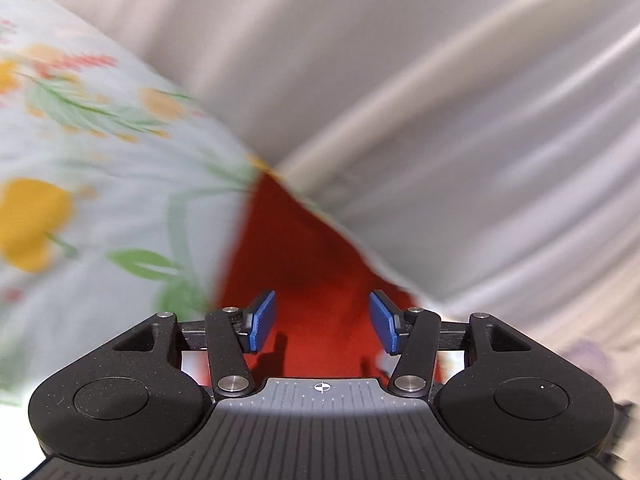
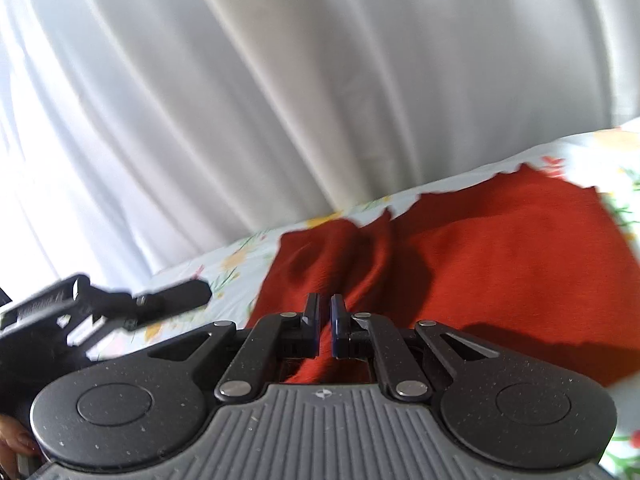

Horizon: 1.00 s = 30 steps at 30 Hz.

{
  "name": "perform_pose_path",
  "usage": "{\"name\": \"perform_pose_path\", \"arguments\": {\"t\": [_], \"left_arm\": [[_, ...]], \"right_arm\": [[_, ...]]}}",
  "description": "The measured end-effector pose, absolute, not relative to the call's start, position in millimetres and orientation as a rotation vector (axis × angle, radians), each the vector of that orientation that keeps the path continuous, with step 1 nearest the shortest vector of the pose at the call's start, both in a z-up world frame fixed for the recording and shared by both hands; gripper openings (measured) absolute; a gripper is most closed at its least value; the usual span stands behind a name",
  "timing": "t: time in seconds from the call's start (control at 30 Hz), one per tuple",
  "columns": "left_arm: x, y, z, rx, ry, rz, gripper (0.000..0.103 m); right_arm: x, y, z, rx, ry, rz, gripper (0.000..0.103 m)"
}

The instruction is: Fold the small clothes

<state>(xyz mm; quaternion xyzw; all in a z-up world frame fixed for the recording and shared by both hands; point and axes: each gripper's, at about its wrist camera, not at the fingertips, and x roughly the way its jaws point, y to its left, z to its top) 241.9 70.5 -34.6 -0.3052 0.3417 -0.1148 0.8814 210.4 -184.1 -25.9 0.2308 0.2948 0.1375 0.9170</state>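
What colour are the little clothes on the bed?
The garment is plain red-orange, lying on a flowery bedsheet. It shows best in the right wrist view.

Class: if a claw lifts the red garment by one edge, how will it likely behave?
The red garment would probably drape limply: it already ridges by the right claw. Likely light, being thin. It may slide over the floral sheet.

This looks like a home, most likely a bedroom. A soft surface covered by a pale floral sheet (image 1: 92, 168), printed with yellow and orange flowers and green leaves, suggests a bed. Behind it hang white curtains (image 2: 248, 92) in long folds, with daylight glowing through them.
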Motion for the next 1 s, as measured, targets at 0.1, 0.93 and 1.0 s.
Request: {"name": "perform_pose_path", "arguments": {"t": [0.1,0.93,1.0], "left_arm": [[249.8,71.4,-52.2,-0.567,0.775,-0.121,0.055],[252.7,57.3,-69.4,-0.6,0.83,-0.175,0.061],[255.2,52.6,-74.1,-0.639,0.841,-0.245,0.065]], "right_arm": [[217.9,-163.2,-36.7,0.416,0.656,0.341,0.005],[255.0,-156.9,-38.2,0.389,0.728,0.286,0.006],[256.5,-156.5,-47.3,0.341,0.761,0.264,0.006]]}}
